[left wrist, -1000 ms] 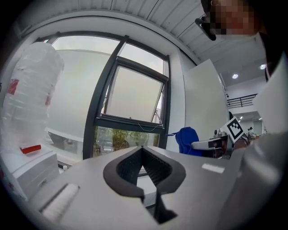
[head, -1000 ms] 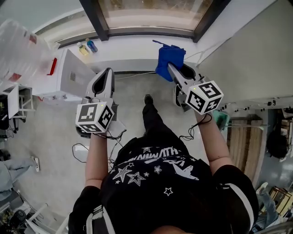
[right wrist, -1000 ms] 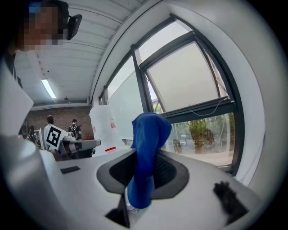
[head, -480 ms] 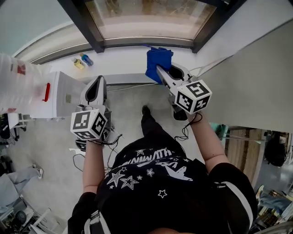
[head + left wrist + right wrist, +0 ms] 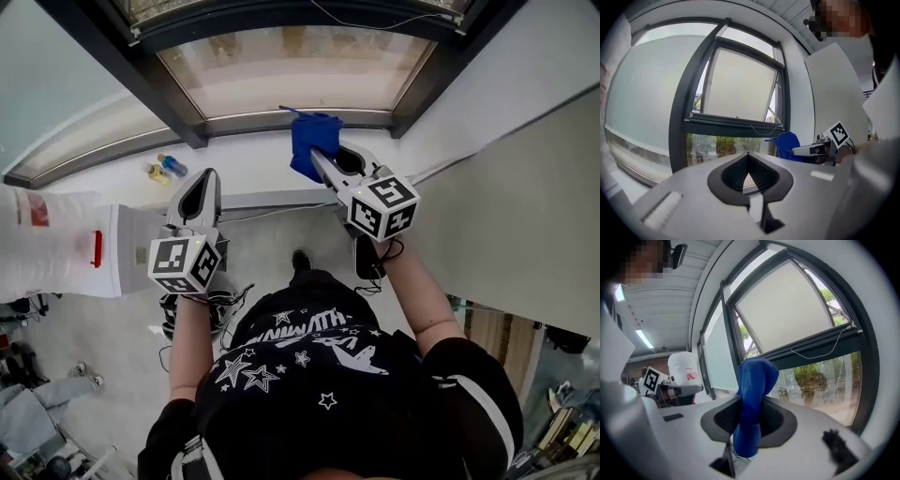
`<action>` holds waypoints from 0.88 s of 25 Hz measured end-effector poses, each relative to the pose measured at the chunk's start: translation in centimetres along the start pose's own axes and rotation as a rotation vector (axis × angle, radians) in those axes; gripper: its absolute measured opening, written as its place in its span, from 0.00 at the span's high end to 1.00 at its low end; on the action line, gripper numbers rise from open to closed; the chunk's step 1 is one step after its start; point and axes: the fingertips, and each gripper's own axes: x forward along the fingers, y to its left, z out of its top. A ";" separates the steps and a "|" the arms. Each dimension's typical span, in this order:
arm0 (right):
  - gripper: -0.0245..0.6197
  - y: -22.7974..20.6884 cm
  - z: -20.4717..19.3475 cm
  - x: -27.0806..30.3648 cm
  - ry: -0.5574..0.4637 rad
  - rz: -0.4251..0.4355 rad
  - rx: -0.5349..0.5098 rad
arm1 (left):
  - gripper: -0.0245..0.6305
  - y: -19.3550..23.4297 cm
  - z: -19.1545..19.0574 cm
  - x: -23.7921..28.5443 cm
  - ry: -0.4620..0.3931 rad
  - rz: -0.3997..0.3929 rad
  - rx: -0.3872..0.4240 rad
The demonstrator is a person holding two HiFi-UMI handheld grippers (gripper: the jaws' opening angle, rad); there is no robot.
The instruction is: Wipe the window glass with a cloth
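1. In the head view, the blue cloth point(image 5: 312, 139) was seen pinched in the right tool point(image 5: 323, 161). It was raised over the right end of the white sill point(image 5: 258, 159), close to the lower edge of the window glass point(image 5: 291, 70). Whether it touched the pane could not be told. The left tool point(image 5: 205, 183) was held lower and well apart to the left, probably to be kept out of the wiping path. Two small bottles point(image 5: 170, 165) were noted toward the sill's left end.
2. In the left gripper view, that tool's jaws were found brought together at their tips, with nothing between them. The cloth was seen ahead and to the right, in front of the dark window frame point(image 5: 736, 124).
3. In the right gripper view, the jaws were seen clamped on the cloth. Its long axis was laid along the jaws: the bunched free end was pointed forward and up at the glass, and a short tail was left trailing back toward the tool's body. The bunch was judged to be left protruding so that fabric, not jaw, would meet the pane.
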 end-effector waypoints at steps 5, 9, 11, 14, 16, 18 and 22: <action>0.83 -2.6 0.8 2.3 0.005 0.000 -0.007 | 0.95 1.9 -0.3 2.8 -0.002 0.024 -0.039; 0.83 -3.1 1.0 4.5 0.026 0.021 -0.023 | 0.95 3.1 -0.9 3.8 0.008 0.047 -0.055; 0.83 -2.8 1.2 5.7 0.031 0.037 -0.035 | 0.95 3.9 -1.1 3.8 0.017 0.056 -0.064; 0.83 -2.6 1.6 7.5 0.030 0.046 -0.049 | 0.95 5.3 -1.2 3.8 0.016 0.074 -0.070; 0.83 -2.5 1.8 8.8 0.025 0.040 -0.048 | 0.95 6.5 -1.0 4.0 0.010 0.079 -0.065; 0.83 -2.2 1.8 10.1 0.025 0.035 -0.057 | 0.95 7.9 -0.9 4.4 0.002 0.073 -0.061; 0.83 -1.7 0.8 12.7 0.067 0.037 -0.086 | 0.95 11.2 -1.8 5.7 -0.004 0.081 -0.084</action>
